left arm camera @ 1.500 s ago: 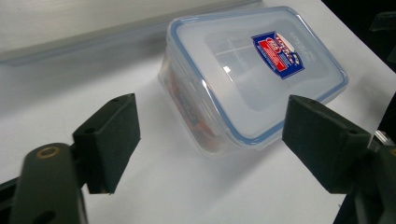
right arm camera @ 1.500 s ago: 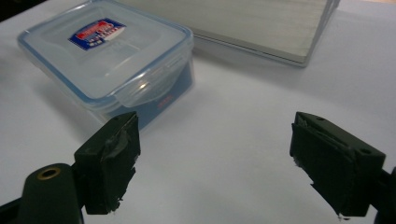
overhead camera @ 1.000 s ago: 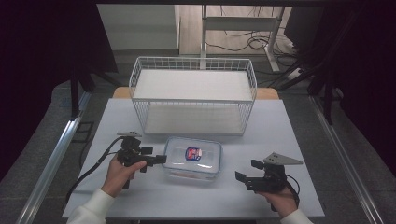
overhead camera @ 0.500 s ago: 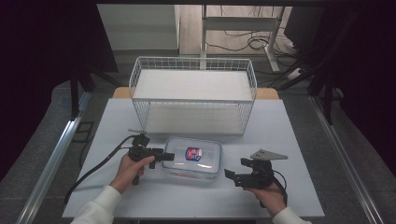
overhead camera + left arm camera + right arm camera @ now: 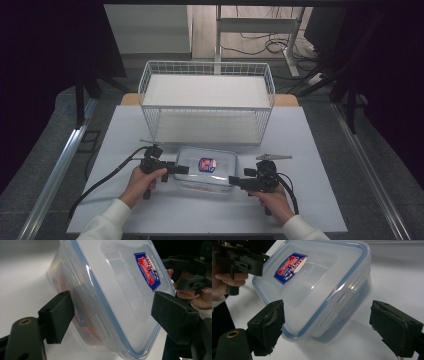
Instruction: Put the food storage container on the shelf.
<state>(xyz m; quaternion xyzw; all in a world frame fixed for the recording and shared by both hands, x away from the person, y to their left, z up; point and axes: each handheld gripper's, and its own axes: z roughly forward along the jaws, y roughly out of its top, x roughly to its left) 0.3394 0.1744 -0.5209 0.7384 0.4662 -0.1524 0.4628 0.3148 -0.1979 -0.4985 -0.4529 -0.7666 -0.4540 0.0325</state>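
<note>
A clear plastic food container point(image 5: 206, 168) with a blue-rimmed lid and a red and blue label lies on the white table point(image 5: 125, 135) in front of the person. My left gripper point(image 5: 182, 169) is at its left end. In the left gripper view the container point(image 5: 112, 290) runs between the left gripper's point(image 5: 115, 312) pads, which have just been closing and stand open beside it. My right gripper point(image 5: 234, 181) is at the container's near right corner. There the corner point(image 5: 317, 295) reaches between the right gripper's point(image 5: 330, 322) wide open jaws.
A white wire basket point(image 5: 207, 100) stands on the table behind the container, its open top facing up. Black cables trail from both grippers toward the table's front edge. Metal rails run along both sides of the table.
Both hands have come inward to the container. The left gripper moved right to its left end, and the right gripper moved left to its near right corner.
</note>
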